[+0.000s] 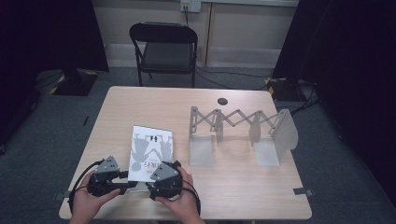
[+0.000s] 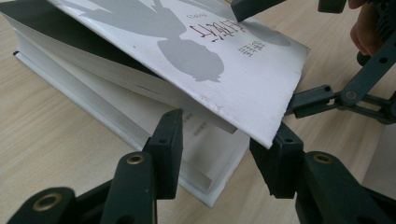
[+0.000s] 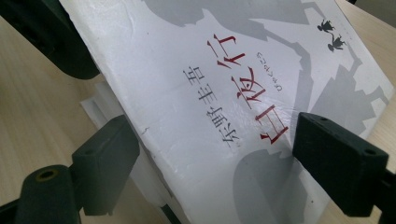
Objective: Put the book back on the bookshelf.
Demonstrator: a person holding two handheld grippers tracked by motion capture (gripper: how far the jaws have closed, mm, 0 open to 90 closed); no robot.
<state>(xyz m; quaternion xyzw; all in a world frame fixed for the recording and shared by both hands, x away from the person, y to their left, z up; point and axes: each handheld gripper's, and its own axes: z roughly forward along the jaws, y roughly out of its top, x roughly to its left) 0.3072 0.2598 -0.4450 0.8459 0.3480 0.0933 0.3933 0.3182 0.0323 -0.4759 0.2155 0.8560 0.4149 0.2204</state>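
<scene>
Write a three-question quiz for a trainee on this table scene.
1. True or false: the book has its front cover lying flat and shut.
2. In the high view, what stands on the table to the right of the book?
A. a mug
B. an expanding rack of pale upright panels
C. a laptop
3. In a few words: what piece of furniture stands beyond the table's far edge?

Key
1. False: the cover is raised off the pages at the near end.
2. B
3. A black folding chair.
</scene>
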